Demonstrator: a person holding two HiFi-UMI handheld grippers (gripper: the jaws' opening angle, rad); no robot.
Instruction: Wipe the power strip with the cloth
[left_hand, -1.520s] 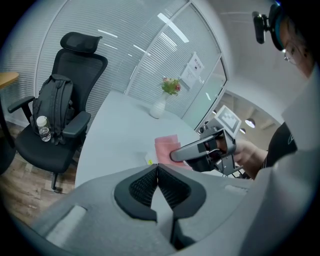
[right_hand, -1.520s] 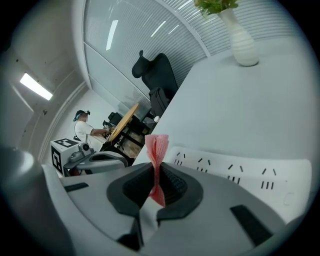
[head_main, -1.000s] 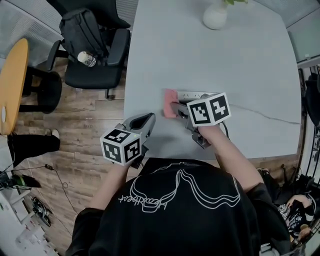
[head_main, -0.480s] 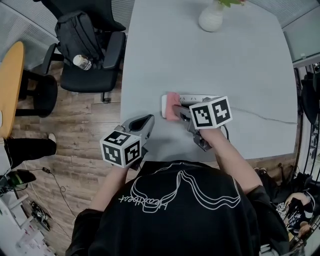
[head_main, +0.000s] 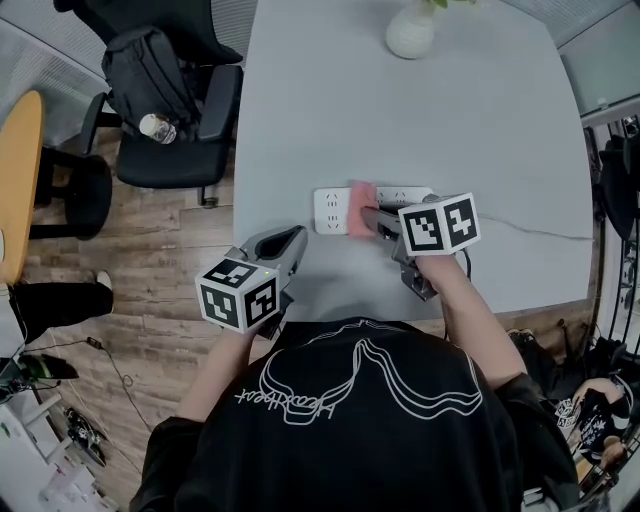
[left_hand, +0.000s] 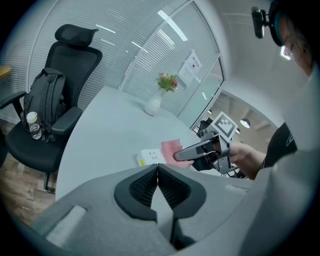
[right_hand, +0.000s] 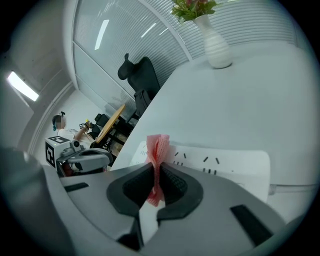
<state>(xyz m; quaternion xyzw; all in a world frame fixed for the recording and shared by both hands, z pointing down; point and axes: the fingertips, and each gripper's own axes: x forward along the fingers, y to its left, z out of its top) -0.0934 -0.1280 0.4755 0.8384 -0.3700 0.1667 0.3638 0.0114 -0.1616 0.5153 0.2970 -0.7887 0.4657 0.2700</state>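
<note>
A white power strip (head_main: 332, 209) lies on the grey table (head_main: 400, 120), its cable running right. A pink cloth (head_main: 361, 208) rests across the strip's middle, and my right gripper (head_main: 372, 219) is shut on it. In the right gripper view the cloth (right_hand: 158, 155) stands pinched between the jaws over the strip (right_hand: 220, 163). My left gripper (head_main: 289, 243) hovers at the table's near left edge, shut and empty. The left gripper view shows the strip (left_hand: 148, 157) and cloth (left_hand: 171, 148) ahead of its closed jaws.
A white vase (head_main: 410, 33) with flowers stands at the table's far side. A black office chair (head_main: 185, 110) holding a backpack and bottle sits left of the table. A round wooden table (head_main: 18, 170) is further left.
My right gripper has dragged the cloth rightward along the power strip, uncovering the strip's left end. The left gripper has stayed put.
</note>
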